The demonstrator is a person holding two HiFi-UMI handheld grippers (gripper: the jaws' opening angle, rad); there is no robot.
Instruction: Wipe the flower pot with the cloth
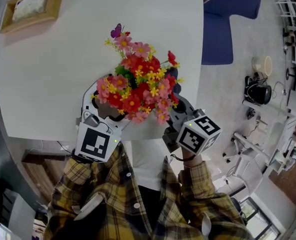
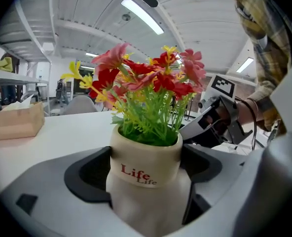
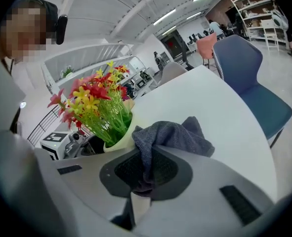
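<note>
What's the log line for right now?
left gripper: open, flower pot between jaws | right gripper: shut on cloth | flower pot: upright on table | cloth touching flower pot: cannot tell

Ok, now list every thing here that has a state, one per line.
flower pot: upright, holding flowers
left gripper: jaws wide apart, flower pot between them
right gripper: shut on the cloth
cloth: bunched, pinched by the right gripper
tissue box: tissue showing at its top, on the table's far corner
chair: empty, beside the table
</note>
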